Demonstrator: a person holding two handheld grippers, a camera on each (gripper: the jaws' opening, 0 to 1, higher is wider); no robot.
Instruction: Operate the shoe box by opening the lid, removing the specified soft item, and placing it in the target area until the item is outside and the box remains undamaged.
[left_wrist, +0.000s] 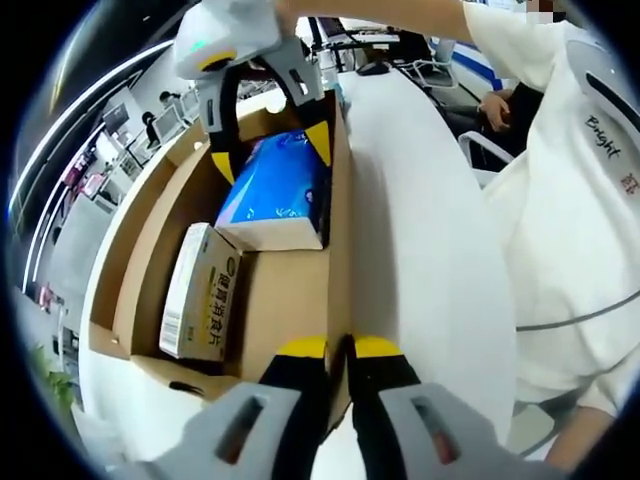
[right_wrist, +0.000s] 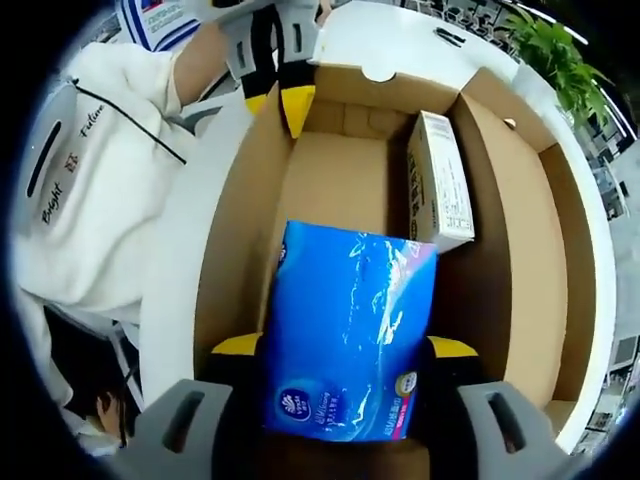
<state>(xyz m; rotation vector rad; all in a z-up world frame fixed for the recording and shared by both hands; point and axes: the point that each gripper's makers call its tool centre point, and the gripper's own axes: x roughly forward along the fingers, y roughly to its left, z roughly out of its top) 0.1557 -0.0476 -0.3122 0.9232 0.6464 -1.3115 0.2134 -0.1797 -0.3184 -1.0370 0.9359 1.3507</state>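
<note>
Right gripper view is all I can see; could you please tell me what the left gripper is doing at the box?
Observer: The left gripper has its fingers shut on the shoe box's side wall, pinching its edge.
Operator: Thank you. Does my hold on the blue pack look even from there?
Observer: In the left gripper view, the right gripper has one yellow-tipped finger at each side of the blue tissue pack.
Operator: And the small carton, please?
Observer: The small carton shows a side face with large printed characters, and it lies along the wall opposite the one being held.
</note>
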